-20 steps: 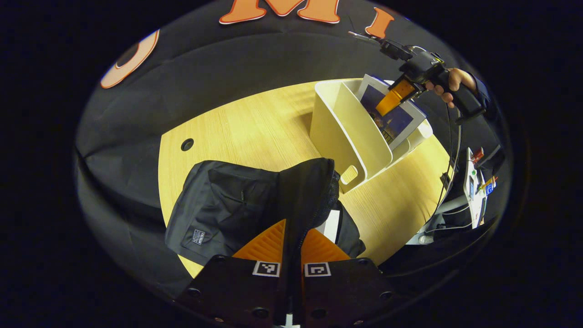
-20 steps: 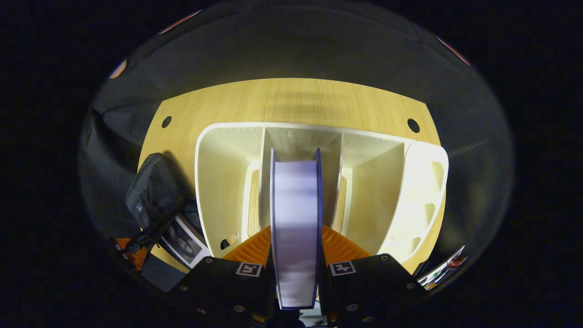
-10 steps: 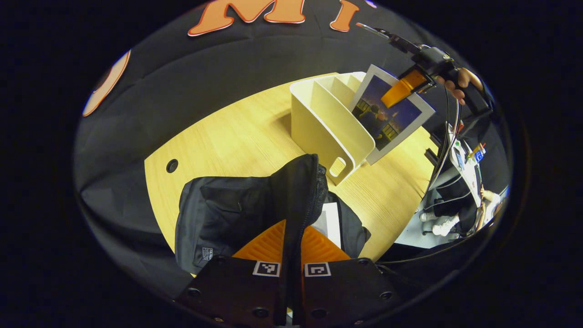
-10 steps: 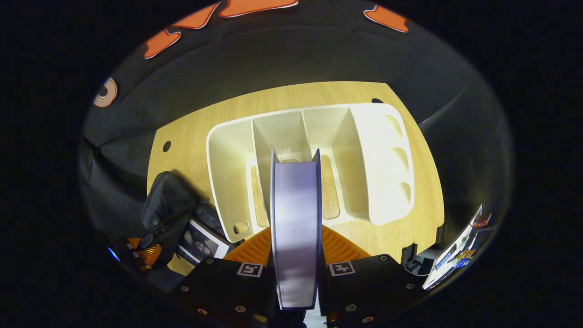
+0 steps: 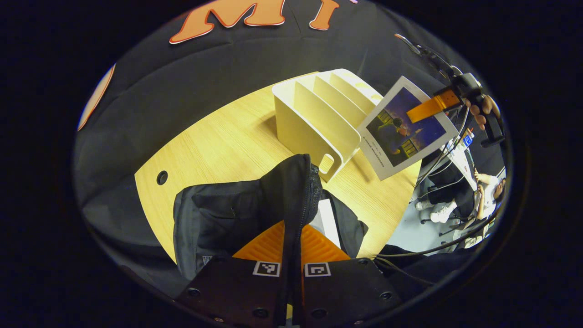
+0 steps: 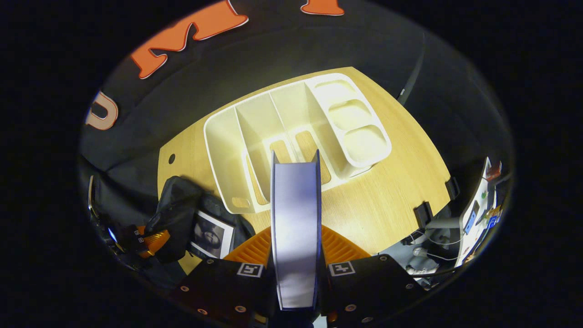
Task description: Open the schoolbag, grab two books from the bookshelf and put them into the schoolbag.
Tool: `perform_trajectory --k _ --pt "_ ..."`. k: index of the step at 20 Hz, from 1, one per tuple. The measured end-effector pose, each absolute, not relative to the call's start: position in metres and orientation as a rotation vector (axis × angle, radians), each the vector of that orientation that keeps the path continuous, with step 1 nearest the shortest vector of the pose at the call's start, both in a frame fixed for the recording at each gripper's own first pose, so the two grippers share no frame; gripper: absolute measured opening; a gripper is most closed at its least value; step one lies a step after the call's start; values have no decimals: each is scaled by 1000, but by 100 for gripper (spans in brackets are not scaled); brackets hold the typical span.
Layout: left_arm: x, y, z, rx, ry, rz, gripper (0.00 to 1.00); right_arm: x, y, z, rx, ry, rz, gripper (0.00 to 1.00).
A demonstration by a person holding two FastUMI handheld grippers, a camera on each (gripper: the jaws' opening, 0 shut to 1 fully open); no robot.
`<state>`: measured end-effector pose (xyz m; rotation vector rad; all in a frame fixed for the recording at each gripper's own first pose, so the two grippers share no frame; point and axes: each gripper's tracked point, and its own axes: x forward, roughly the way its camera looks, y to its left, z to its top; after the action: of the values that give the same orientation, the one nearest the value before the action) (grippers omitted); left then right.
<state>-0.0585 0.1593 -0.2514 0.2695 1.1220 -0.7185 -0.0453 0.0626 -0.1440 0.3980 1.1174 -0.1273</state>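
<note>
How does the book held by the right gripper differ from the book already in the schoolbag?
The held book hangs in the air beside the bookshelf, pinched between the right gripper's fingers; the other book lies inside the open schoolbag, touched by no gripper. The held book's cover is a dark blue, coloured picture; the bagged book's is a grey, black-and-white one. Both covers have a white border.

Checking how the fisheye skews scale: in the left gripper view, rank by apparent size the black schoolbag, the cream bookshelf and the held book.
1. Black fabric schoolbag, nearest the camera.
2. Cream plastic bookshelf.
3. Blue-covered book.
</note>
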Motion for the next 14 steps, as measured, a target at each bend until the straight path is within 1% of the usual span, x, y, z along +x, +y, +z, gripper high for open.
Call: perform_trajectory --k 4,8,12,14 --pt "-56 159 -249 283 1117 -714 6 -80 66 -148 532 1083 -121 38" --pt "-54 159 -245 283 1113 -708 6 -107 72 -151 611 1039 -109 37" --pt "-57 161 -246 277 1111 -709 6 -124 94 -152 719 990 -42 37" --pt "-57 160 -246 279 1110 -712 6 -129 104 -157 724 970 -12 36"
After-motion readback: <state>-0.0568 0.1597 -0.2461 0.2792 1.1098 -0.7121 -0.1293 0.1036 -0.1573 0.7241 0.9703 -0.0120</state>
